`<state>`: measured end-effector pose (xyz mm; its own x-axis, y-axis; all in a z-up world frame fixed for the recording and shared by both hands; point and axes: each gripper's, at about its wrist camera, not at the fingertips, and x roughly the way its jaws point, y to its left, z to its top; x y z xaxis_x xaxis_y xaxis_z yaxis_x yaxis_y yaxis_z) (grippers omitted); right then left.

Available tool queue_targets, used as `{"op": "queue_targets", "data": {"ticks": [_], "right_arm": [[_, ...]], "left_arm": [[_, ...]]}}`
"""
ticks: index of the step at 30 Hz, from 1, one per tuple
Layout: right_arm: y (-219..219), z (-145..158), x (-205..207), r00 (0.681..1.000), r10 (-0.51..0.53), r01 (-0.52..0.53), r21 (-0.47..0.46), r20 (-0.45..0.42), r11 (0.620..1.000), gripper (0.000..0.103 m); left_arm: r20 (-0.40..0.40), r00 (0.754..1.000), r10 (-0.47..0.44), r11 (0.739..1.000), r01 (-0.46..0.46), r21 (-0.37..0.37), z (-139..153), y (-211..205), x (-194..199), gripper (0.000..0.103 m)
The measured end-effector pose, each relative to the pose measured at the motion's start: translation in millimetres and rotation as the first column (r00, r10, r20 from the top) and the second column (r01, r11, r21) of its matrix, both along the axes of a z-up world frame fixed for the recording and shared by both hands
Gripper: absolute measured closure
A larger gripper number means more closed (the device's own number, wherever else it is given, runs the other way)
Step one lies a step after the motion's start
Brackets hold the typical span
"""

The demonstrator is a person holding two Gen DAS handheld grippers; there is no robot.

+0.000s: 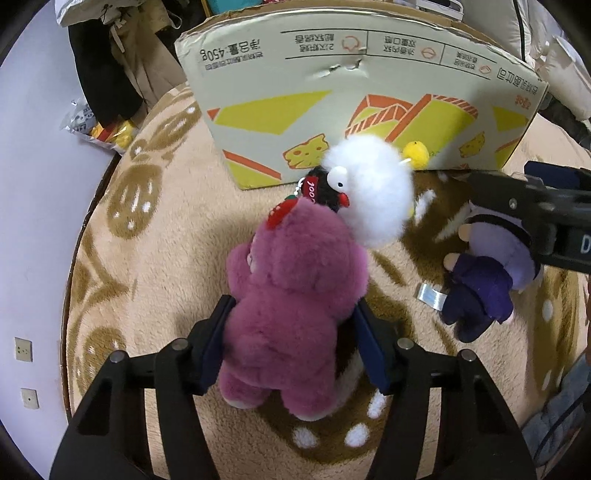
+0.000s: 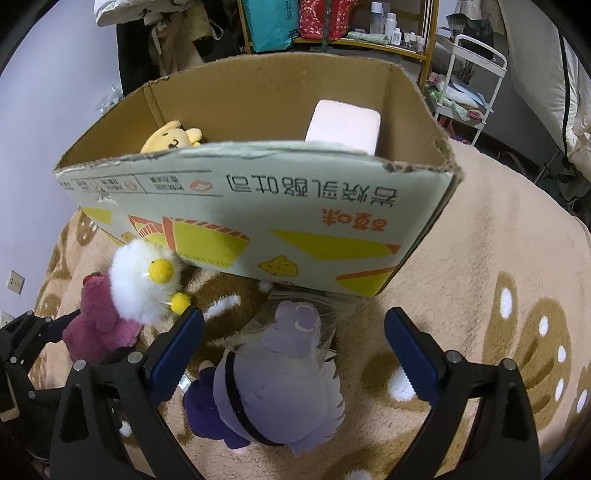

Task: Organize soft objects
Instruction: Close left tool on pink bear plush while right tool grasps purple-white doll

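A magenta plush bear [image 1: 291, 295] lies on the beige rug, and my left gripper [image 1: 293, 302] is shut on its body, with a pad pressing into each side. A white fluffy toy [image 1: 369, 192] with yellow balls touches the bear's head. To the right lies a lavender-haired doll [image 2: 280, 380] in dark purple clothes. My right gripper [image 2: 295, 314] stands open over it, one finger on each side and neither touching. Behind them an open cardboard box [image 2: 258, 206] holds a yellow plush [image 2: 173, 138] and a pale pink cushion [image 2: 343, 125].
The round beige rug [image 1: 166, 258] ends at a pale floor on the left, where a plastic bag [image 1: 96, 125] lies. Clothes hang [image 1: 110, 55] behind the box. A shelf [image 2: 332, 22] and a white cart [image 2: 469, 85] stand at the back right.
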<state>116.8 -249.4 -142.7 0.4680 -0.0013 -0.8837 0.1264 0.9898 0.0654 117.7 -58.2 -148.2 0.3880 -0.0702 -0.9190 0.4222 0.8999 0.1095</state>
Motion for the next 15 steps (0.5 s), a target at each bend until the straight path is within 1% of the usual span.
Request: {"op": "queue_targets", "data": {"ticks": [2,3,6,7,9,11,15], "right_arm": [[0.5,-4.1,2.3,1.0,0.002,-0.002,0.007,-0.015,1.0,0.003],[0.5,-5.6,2.8,1.0,0.0,0.0,0.01,-0.022,1.0,0.009],[-2.0,-11.8,4.1,0.998,-0.007,0.008,0.024,-0.055,1.0,0.022],[-2.8,-13.6,4.5,0.998,-0.01,0.012,0.026,-0.064,1.0,0.025],[-5.5,-15.4,5.6,0.997,-0.01,0.013,0.049,-0.072,0.999,0.033],[-7.8,-14.8,6.5,0.997,-0.013,0.018,0.071,-0.075,0.997,0.039],[-10.5,-15.1,7.8,0.997,-0.013,0.02,0.087,-0.082,0.996,0.039]], "left_arm": [[0.001,1.0,-0.001,1.0,0.001,0.003,-0.5,0.5,0.4,0.041],[0.001,1.0,-0.001,1.0,0.001,0.004,-0.5,-0.1,-0.1,0.041],[-0.003,1.0,0.003,1.0,-0.003,0.0,-1.9,3.0,4.9,0.041],[-0.004,1.0,0.003,1.0,-0.003,0.0,-2.0,3.3,5.4,0.041],[-0.002,1.0,0.005,1.0,-0.005,0.002,-2.1,3.8,5.7,0.041],[0.002,1.0,0.005,1.0,-0.005,0.008,-2.2,2.8,5.0,0.041],[0.002,1.0,0.007,1.0,-0.007,0.009,-1.9,2.1,4.1,0.041]]}}
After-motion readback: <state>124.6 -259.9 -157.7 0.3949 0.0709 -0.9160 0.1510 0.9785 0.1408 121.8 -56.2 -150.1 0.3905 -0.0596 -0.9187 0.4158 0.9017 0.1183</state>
